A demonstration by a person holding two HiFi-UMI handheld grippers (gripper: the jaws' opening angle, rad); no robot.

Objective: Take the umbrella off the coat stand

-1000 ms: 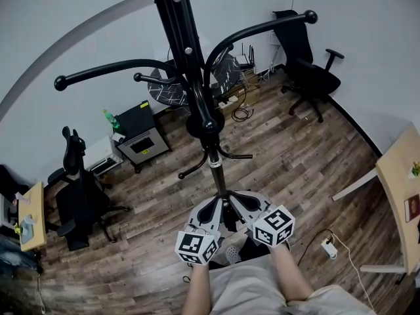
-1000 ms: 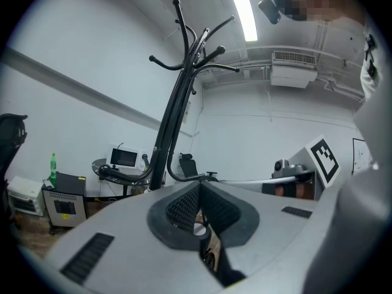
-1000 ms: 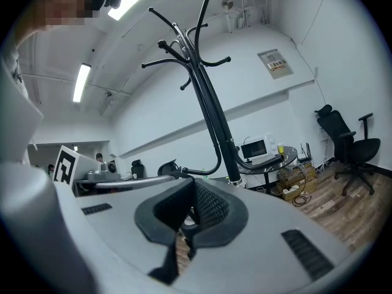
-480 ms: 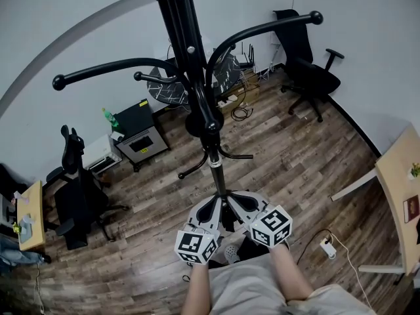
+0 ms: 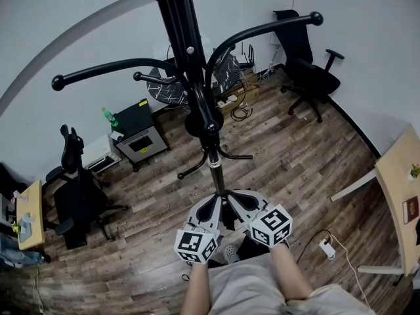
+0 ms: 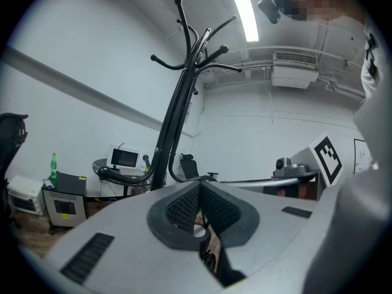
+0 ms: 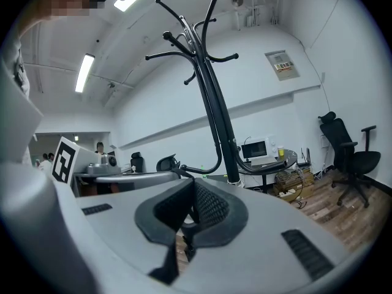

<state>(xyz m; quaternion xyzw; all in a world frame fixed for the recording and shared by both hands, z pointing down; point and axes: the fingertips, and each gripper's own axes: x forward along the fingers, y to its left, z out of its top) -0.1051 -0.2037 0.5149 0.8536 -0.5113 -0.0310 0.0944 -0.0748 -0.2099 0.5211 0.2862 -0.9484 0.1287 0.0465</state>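
- The coat stand (image 5: 200, 104) rises straight in front of the person, a bundle of black tubes on a wooden floor (image 5: 295, 163)
- Its long upper arms curve out to ball ends at left (image 5: 59, 82) and right (image 5: 315, 18); short lower hooks (image 5: 190, 171) branch off just above a pale ring on the pole
- Umbrella: I cannot tell one apart from the stand's black tubes in any view
- The left gripper (image 5: 211, 206) is held low and close to the person's body, just left of the foot of the pole and pointing towards it; its own view shows the ribbed pads pressed together with nothing between them
- The right gripper (image 5: 241, 199) sits just right of the pole at the same height; its own view shows the jaws closed too, pad against pad, holding nothing
- Neither gripper touches the stand; the pole runs down between the two of them
- Each gripper's marker cube (image 5: 195, 247) faces up towards the head camera, with the person's forearms (image 5: 197, 287) behind
- Around the room: a black office chair (image 5: 308, 71) at the far right wall, a second chair (image 5: 75, 195) at left, a small black cabinet (image 5: 141, 136) with a green bottle (image 5: 110, 120) beside it, a round table (image 5: 167, 90) behind the stand, a pale desk (image 5: 400, 189) at the right edge and a power strip (image 5: 328, 247) on the floor
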